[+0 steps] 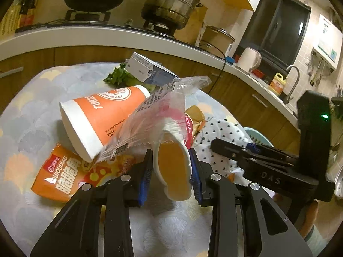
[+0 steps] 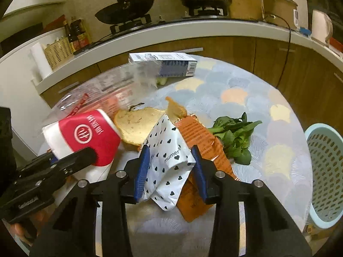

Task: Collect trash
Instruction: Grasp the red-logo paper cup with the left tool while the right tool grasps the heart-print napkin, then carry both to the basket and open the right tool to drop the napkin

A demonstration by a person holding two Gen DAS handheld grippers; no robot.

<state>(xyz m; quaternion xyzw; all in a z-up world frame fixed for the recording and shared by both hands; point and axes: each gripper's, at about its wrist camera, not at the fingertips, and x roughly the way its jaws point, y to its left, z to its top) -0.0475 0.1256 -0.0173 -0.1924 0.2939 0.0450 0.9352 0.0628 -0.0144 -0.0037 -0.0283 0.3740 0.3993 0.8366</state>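
Note:
My left gripper is shut on a red-and-white paper cup, squeezing its rim; a clear plastic wrapper sits on the cup. The same cup shows in the right wrist view, with the left gripper's finger on it. My right gripper is shut on a white heart-print wrapper, which also shows in the left wrist view beside the right gripper. On the table lie a large orange cup, an orange snack bag, leafy greens, a bread slice and a blue-white carton.
A pale blue plastic basket stands at the table's right edge. The round table has a patterned cloth. Behind it runs a kitchen counter with a wok, steel pots, a kettle and a sink.

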